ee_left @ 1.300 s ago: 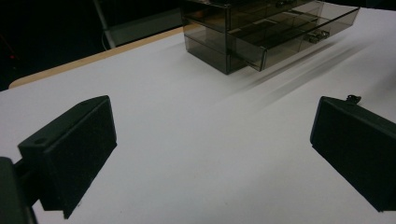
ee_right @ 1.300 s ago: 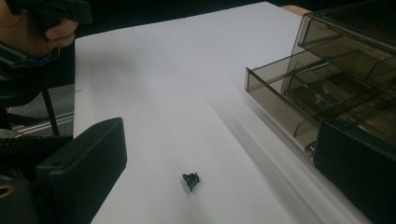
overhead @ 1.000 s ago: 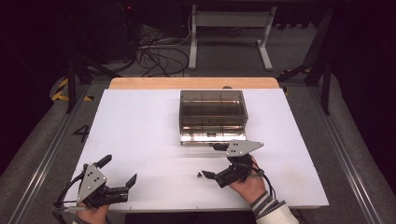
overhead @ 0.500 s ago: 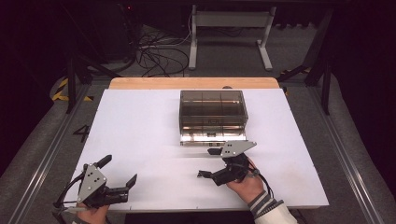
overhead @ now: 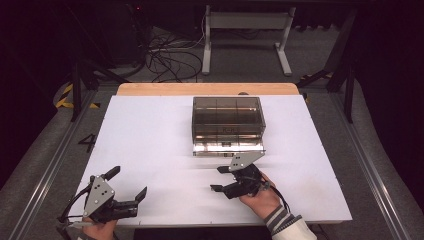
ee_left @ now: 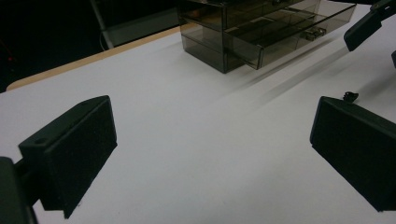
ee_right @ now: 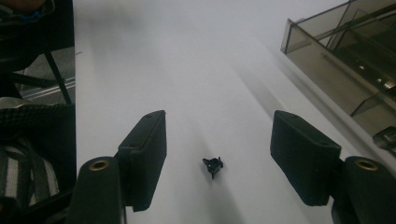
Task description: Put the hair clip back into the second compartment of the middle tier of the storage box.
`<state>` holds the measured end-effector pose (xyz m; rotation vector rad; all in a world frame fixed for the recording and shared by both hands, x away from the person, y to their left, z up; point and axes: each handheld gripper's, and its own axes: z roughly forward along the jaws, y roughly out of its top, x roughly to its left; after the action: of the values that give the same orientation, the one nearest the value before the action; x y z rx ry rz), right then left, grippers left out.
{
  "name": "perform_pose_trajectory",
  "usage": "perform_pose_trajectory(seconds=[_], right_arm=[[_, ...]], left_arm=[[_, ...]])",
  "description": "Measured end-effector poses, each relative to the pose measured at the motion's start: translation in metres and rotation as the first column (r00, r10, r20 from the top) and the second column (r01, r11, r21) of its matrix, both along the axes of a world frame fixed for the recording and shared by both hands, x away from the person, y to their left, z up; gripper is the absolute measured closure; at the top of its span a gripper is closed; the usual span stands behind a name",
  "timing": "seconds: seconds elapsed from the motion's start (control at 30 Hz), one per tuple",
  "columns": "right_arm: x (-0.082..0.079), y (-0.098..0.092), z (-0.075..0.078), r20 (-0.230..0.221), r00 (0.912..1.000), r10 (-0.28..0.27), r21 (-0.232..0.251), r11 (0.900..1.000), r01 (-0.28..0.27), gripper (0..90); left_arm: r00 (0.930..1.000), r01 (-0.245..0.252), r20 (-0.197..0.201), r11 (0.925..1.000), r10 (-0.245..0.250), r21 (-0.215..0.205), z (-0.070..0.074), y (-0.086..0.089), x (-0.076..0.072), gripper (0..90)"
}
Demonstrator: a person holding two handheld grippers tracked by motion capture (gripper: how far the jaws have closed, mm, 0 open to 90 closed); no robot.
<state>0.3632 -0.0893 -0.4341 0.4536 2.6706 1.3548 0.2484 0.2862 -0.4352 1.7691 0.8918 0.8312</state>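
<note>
We see the white table top (overhead: 150, 130) brightly lit from above while the floor beyond it lies in darkness. Glare shines on the smoky transparent plastic drawer box (overhead: 227, 120), which casts soft streaked shadows, and the black padded jaws close to the lens look slightly blurred.

A white table top (overhead: 150, 140) takes up the middle of the high view, with a strip of bare wood (overhead: 205, 89) along its far edge. A smoky see-through drawer box (overhead: 227, 120) stands on it just above the frame's centre, its bottom drawer pulled slightly forward. A tiny black part (ee_right: 213, 165) lies on the white surface in the lower middle of the right gripper view.
</note>
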Motion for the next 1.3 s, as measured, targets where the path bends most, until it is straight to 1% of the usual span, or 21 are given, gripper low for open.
perform_pose_trajectory(seconds=[0.07,0.1,0.17,0.2,0.3,0.4,0.47,0.5,0.57,0.6,0.7,0.77,0.9,0.93,0.97,1.0,1.03,1.17,1.3], right_arm=[[0.001,0.003,-0.003,-0.021,0.9998,0.005,-0.027,1.000,-0.006,38.9],[0.001,0.003,-0.003,-0.021,0.9998,0.005,-0.027,1.000,-0.006,38.9],[0.002,0.005,-0.005,-0.031,0.9995,0.009,-0.042,0.999,-0.011,39.6],[0.002,0.007,-0.006,-0.035,0.9993,0.008,-0.062,0.998,-0.010,40.3],[0.004,0.009,-0.009,-0.047,0.9989,0.005,-0.085,0.996,-0.009,41.7],[0.004,0.013,-0.012,-0.043,0.9990,0.006,-0.112,0.994,-0.011,43.4],[0.004,0.014,-0.012,-0.044,0.9990,0.007,-0.118,0.993,-0.012,43.8],[0.005,0.016,-0.014,-0.043,0.9990,0.005,-0.132,0.991,-0.011,45.9],[0.006,0.017,-0.015,-0.046,0.9989,0.008,-0.137,0.991,-0.014,47.1],[0.006,0.018,-0.017,-0.044,0.9990,0.010,-0.153,0.988,-0.017,49.0],[0.007,0.020,-0.018,-0.042,0.9991,0.010,-0.165,0.986,-0.017,50.8],[0.007,0.022,-0.019,-0.037,0.9992,0.012,-0.173,0.985,-0.019,52.2],[0.007,0.025,-0.021,-0.021,0.9997,0.014,-0.205,0.979,-0.018,56.1],[0.007,0.025,-0.021,-0.021,0.9997,0.014,-0.205,0.979,-0.018,56.1],[0.007,0.027,-0.022,-0.016,0.9997,0.018,-0.216,0.976,-0.021,58.4],[0.007,0.027,-0.022,-0.016,0.9997,0.018,-0.216,0.976,-0.021,58.4],[0.007,0.028,-0.022,-0.012,0.9997,0.023,-0.229,0.973,-0.025,61.1],[0.006,0.031,-0.024,-0.007,0.9996,0.027,-0.242,0.970,-0.027,64.7],[0.007,0.031,-0.025,-0.004,0.9995,0.031,-0.251,0.968,-0.031,66.1]], left_arm=[[1.0000,0.001,-0.001,1.0000,-0.001,0.000,0.000,0.000,0.000,1.3],[1.0000,0.002,-0.003,1.0000,-0.002,-0.003,0.000,0.000,0.000,1.3],[1.0000,0.002,-0.003,1.0000,-0.002,-0.003,0.000,0.000,0.000,1.4],[1.0000,0.003,-0.004,1.0000,-0.003,-0.002,0.000,-0.001,0.000,1.4],[1.0000,0.004,-0.005,1.0000,-0.004,-0.003,0.000,-0.001,0.000,1.4],[1.0000,0.003,-0.006,1.0000,-0.003,-0.003,0.000,-0.001,0.000,1.4],[1.0000,0.005,-0.007,1.0000,-0.005,-0.003,0.000,-0.001,0.000,1.4],[1.0000,0.005,-0.008,1.0000,-0.005,-0.003,0.000,-0.001,0.000,1.5],[0.9999,0.006,-0.009,1.0000,-0.006,-0.003,0.000,-0.001,0.000,1.4],[0.9999,0.006,-0.008,1.0000,-0.006,-0.003,0.000,-0.001,0.000,1.5],[0.9999,0.006,-0.008,1.0000,-0.006,-0.004,0.000,-0.001,0.000,1.5],[0.9999,0.006,-0.009,1.0000,-0.006,-0.005,0.000,-0.001,0.000,1.5],[0.9999,0.009,-0.010,1.0000,-0.009,-0.004,0.000,-0.001,0.000,1.5],[0.9999,0.009,-0.010,1.0000,-0.009,-0.002,0.000,-0.001,0.000,1.5],[0.9999,0.009,-0.009,1.0000,-0.009,0.000,0.000,-0.001,0.000,1.5],[0.9999,0.009,-0.009,1.0000,-0.009,0.000,0.000,-0.001,0.000,1.5],[0.9999,0.009,-0.010,1.0000,-0.009,-0.002,0.000,-0.001,0.000,1.5],[0.9999,0.010,-0.011,0.9999,-0.010,-0.002,0.000,-0.001,0.000,1.5],[0.9999,0.011,-0.011,0.9999,-0.011,-0.001,0.000,-0.002,0.000,1.5]])
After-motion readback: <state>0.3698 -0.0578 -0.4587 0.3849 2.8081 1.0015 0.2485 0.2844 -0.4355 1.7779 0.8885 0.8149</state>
